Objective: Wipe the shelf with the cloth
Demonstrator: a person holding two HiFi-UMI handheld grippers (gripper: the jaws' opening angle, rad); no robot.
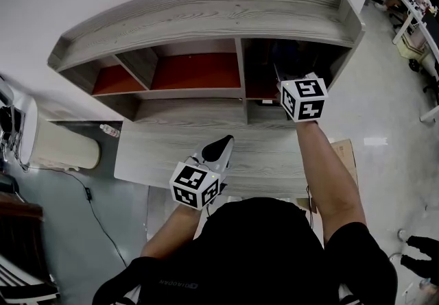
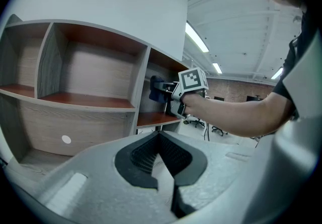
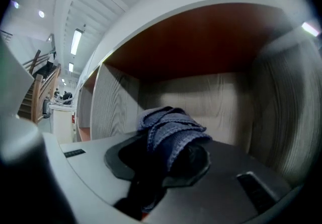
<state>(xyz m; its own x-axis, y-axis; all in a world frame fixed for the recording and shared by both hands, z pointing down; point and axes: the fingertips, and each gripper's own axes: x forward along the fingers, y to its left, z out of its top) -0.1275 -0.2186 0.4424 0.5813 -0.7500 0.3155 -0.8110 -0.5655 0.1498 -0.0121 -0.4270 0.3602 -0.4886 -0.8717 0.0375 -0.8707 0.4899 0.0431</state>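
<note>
I see right hand-held gripper (image 3: 162,161) clamped on blue cloth (image 3: 173,130), inside right compartment of shelf (image 1: 206,12), left hand-held gripper (image 2: 160,137) jaws together, empty.

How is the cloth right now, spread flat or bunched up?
Bunched: the blue cloth sits in folded layers clamped in the right gripper, inside the shelf.

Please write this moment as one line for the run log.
right tongs: shut on cloth | place: right compartment of shelf | cloth contact: cannot tell | left tongs: shut, empty, in front of shelf
</note>
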